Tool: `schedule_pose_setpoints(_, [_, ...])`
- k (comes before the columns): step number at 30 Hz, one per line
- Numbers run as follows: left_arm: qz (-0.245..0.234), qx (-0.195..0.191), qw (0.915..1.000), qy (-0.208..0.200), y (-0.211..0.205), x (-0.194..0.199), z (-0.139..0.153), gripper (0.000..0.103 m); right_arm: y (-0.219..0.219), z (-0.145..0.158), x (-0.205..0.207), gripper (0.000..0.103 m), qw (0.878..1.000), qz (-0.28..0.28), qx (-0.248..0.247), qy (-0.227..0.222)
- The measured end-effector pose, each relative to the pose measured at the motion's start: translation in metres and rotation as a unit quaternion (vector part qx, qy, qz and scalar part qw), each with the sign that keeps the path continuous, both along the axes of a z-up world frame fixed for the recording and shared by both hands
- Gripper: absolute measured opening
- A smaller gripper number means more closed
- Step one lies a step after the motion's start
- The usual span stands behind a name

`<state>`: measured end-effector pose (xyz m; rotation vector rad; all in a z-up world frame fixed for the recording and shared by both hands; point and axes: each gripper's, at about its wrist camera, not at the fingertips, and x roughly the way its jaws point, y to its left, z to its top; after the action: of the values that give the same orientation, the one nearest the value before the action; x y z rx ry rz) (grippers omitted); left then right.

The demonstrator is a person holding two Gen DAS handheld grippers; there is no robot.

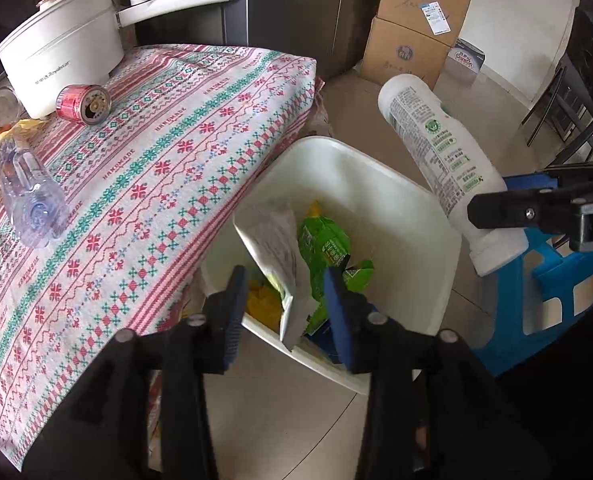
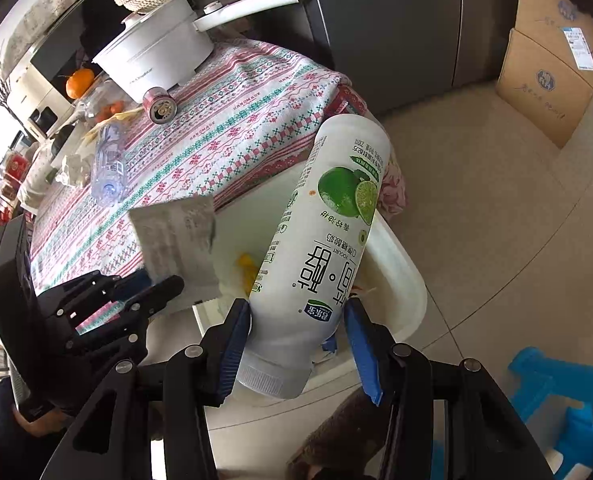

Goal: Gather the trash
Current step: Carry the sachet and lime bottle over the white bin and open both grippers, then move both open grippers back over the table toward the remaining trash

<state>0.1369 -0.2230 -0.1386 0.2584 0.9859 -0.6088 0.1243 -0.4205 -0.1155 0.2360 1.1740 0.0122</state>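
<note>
The white plastic bin's [image 1: 376, 168] near rim sits behind the black gripper fingers [image 1: 232, 312], and the grey paper sheet [image 1: 276, 240] covers most of the wrappers inside. The white yogurt bottle's [image 2: 320, 248] small print is too fine to read. The blue plastic stool [image 2: 556, 400] runs off the picture's edge.

Left gripper [image 1: 284, 312]: angled steeply downward; jaws parted, blue pads clear of contact; a grey paper packet [image 1: 274, 256] hangs loose in the gap.
Right gripper [image 2: 296, 344]: angled steeply downward; both pads pressed against a white yoghurt bottle [image 2: 320, 240], near its capped end.
Relative position: grippers side by side, apart.
</note>
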Motion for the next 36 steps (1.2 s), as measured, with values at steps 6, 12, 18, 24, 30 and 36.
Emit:
schedule_pose_setpoints(6, [0.025,-0.01,0.9996,0.002,0.024,0.006,0.012,0.062,0.004,-0.003,0.003,0.05,1.0,0.004,-0.003,0.008])
schedule_pose_setpoints(12, [0.074,-0.012,0.9972,-0.007,0.059,0.014,0.026,0.076,0.012,-0.011,0.009,0.05,1.0,0.011,-0.005,0.027])
schedule_pose_setpoints(18, [0.109,-0.013,0.994,0.0,0.089,0.018,0.031,0.08,0.024,-0.022,0.018,0.05,0.998,0.017,-0.019,0.049])
schedule_pose_setpoints(24, [0.122,-0.012,0.9925,0.0,0.103,0.019,0.034,0.082,0.029,-0.017,0.025,0.054,0.999,0.012,-0.024,0.041])
schedule_pose_setpoints(30, [0.134,-0.012,0.9909,-0.001,0.113,0.02,0.038,0.084,0.04,-0.009,0.03,0.066,0.999,0.015,-0.017,0.028])
schedule_pose_setpoints(36, [0.145,-0.014,0.9893,0.001,0.123,0.023,0.041,0.084,0.057,-0.005,0.037,0.068,0.999,0.025,-0.023,0.023])
